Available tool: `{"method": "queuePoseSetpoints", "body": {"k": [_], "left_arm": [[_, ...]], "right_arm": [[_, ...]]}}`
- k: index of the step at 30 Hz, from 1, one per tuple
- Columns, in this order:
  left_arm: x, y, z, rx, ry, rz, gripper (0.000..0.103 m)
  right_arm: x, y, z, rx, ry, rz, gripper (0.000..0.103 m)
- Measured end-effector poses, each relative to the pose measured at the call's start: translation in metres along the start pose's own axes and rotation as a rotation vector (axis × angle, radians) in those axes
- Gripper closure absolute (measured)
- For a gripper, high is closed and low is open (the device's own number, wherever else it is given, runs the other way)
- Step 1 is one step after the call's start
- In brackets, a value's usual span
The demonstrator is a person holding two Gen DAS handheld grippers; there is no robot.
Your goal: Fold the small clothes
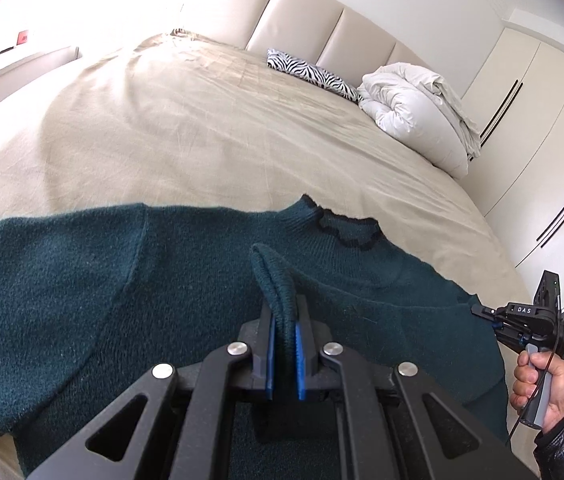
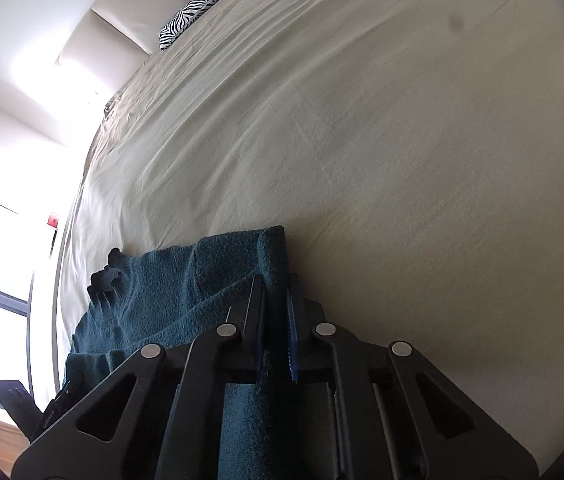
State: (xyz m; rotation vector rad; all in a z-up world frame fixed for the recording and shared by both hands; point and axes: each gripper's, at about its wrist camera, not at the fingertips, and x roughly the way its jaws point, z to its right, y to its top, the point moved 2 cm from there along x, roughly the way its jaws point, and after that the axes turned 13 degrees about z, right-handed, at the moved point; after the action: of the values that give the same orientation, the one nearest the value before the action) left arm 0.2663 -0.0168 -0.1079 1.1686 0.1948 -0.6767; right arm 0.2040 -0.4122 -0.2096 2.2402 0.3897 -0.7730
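A dark teal knit sweater (image 1: 82, 280) lies spread on the beige bed sheet (image 1: 202, 140), its black-trimmed collar (image 1: 345, 232) toward the headboard. My left gripper (image 1: 283, 304) is shut on a raised fold of the sweater's knit, pinched between the blue pads. My right gripper (image 1: 475, 311), held by a person's hand (image 1: 537, 376), sits at the sweater's right edge. In the right wrist view the right gripper (image 2: 276, 284) stands shut on the sweater's (image 2: 154, 292) folded edge, the cloth running between its fingers.
A rolled white duvet (image 1: 413, 112) and a zebra-print pillow (image 1: 309, 72) lie by the padded headboard (image 1: 321, 20). White wardrobe doors (image 1: 541, 120) stand beside the bed on the right. Bare sheet (image 2: 401, 160) stretches beyond the sweater.
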Motion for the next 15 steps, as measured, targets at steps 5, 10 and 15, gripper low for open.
{"method": "queuePoseSetpoints", "body": {"k": [5,10,15], "left_arm": [[0.01,-0.005,-0.005,0.039,0.062,0.004,0.094],[0.023,-0.018,-0.016,0.021,0.073,-0.068,0.094],[0.018,-0.02,-0.017,0.017,0.068,-0.073,0.094]], "right_arm": [[-0.011,0.003,0.006,0.019,0.03,0.063,0.096],[-0.003,-0.002,0.018,0.024,0.014,0.06,0.097],[0.0,0.0,0.021,0.055,-0.004,0.075,0.097]]}}
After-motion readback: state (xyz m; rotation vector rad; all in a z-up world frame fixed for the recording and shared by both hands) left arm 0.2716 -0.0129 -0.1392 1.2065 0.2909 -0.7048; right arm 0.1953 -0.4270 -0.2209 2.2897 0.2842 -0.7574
